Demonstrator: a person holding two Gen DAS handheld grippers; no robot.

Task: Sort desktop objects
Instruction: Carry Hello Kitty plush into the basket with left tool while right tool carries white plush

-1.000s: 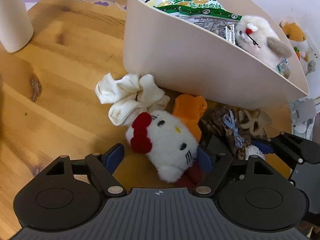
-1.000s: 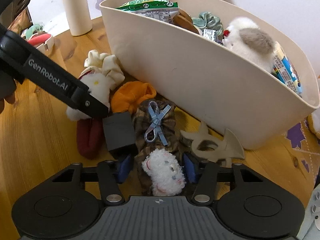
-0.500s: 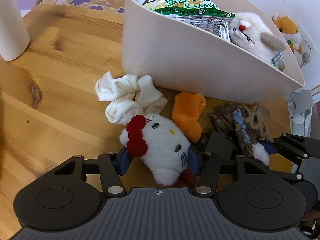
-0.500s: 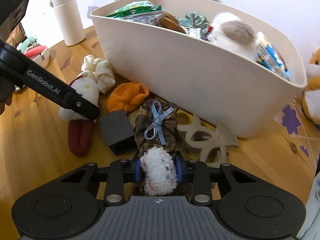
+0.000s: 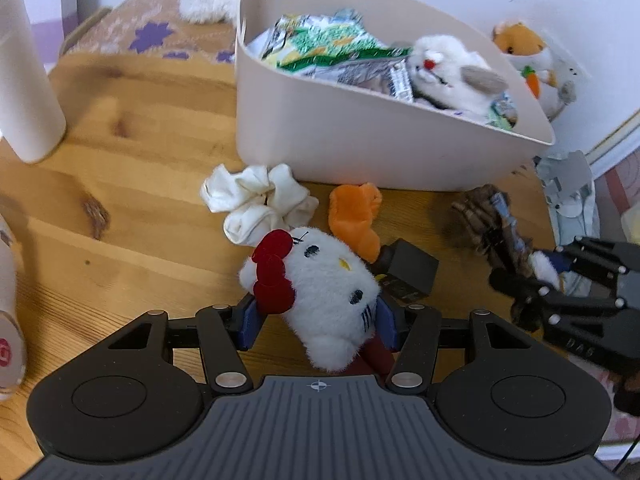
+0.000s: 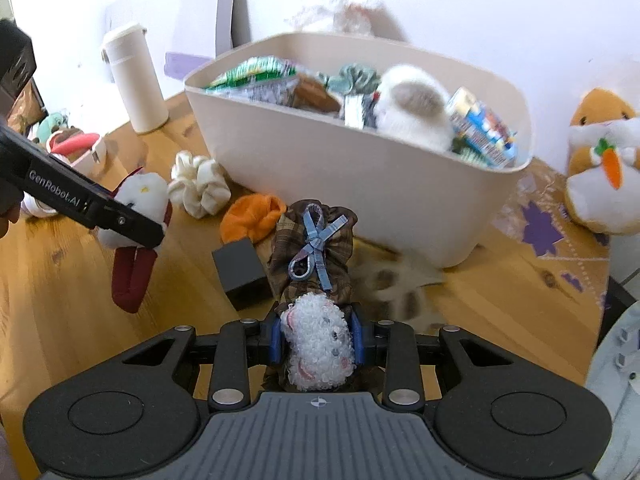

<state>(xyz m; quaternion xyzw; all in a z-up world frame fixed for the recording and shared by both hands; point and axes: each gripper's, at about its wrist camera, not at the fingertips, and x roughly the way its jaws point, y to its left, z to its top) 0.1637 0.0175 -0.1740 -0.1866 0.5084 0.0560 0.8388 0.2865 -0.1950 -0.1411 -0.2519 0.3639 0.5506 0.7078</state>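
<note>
My left gripper (image 5: 316,322) is shut on a white cat plush (image 5: 324,284) with a red bow, held just above the wooden table (image 5: 132,184); its dark red legs dangle below in the right wrist view (image 6: 130,276). My right gripper (image 6: 317,340) is shut on a curly white lamb doll (image 6: 318,344) in a brown plaid dress with a blue ribbon (image 6: 314,248), also lifted off the table. A beige bin (image 6: 360,168) stands behind, holding snack packets and a white plush (image 6: 412,116).
A white scrunchie (image 5: 256,200), an orange cloth piece (image 5: 356,216), a black box (image 5: 408,270) and a beige cut-out (image 6: 400,276) lie before the bin. A white bottle (image 6: 134,80) stands at the left. An orange hamster plush (image 6: 604,160) sits at the right.
Both grippers closed on their plush toys and lifted them off the table. The bin now looks farther and lower in both views.
</note>
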